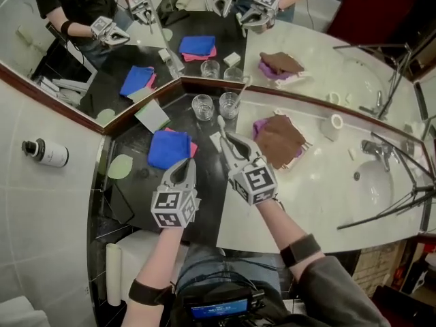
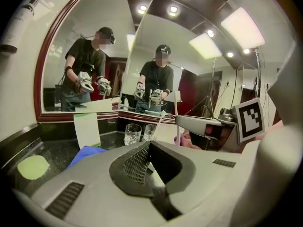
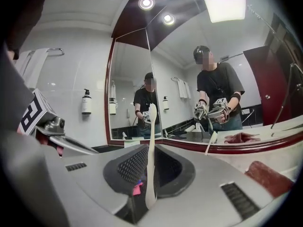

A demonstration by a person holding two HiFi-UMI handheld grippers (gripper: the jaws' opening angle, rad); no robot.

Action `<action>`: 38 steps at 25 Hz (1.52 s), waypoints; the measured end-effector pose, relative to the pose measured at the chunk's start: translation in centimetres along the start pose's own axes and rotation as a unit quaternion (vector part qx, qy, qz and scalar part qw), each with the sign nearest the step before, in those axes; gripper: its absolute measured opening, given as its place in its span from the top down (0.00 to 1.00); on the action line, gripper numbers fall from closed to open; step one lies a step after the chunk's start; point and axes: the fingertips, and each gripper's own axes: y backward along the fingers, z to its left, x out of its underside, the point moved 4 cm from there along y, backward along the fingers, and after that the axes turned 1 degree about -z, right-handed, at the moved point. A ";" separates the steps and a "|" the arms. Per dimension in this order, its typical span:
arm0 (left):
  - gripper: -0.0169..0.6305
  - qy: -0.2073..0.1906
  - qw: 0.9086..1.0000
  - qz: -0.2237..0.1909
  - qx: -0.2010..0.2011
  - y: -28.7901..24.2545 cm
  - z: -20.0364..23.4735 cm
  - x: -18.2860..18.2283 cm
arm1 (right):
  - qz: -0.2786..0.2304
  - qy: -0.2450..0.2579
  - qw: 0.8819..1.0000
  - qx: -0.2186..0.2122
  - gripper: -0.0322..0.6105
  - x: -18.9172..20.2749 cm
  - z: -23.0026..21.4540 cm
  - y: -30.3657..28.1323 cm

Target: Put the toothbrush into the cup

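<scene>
By the mirror (image 1: 204, 19), glass (image 1: 229, 105) with toothbrush (image 3: 211, 143)

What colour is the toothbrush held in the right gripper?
The toothbrush is off-white all over; it shows best in the right gripper view.

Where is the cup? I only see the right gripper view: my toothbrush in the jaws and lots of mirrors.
Observer: A left glass and a right glass stand side by side on the black counter, just beyond your toothbrush, in the mirror corner.
Operator: What's my other gripper doing?
Observer: The left gripper is shut, with nothing in it.
Operator: What's near it?
Observer: A folded blue cloth lies just ahead of its tip.
</scene>
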 end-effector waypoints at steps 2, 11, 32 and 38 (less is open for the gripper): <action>0.97 -0.001 1.000 -0.009 -0.001 -1.8 1.2 -0.5 | -0.016 0.001 1.000 0.002 0.85 -0.3 -1.0 -2.5; 0.97 -0.012 0.999 -0.030 -0.001 -9.4 4.7 -1.7 | -0.060 0.005 0.998 0.000 0.85 -1.0 -4.5 -11.8; 0.97 0.029 0.999 -0.034 -0.026 -12.5 10.7 -0.8 | 0.019 0.044 0.999 0.024 0.85 3.7 -5.2 -19.6; 0.97 0.035 0.998 -0.033 -0.028 -11.5 11.3 -0.5 | 0.071 0.062 0.995 0.044 0.85 5.5 -5.0 -19.8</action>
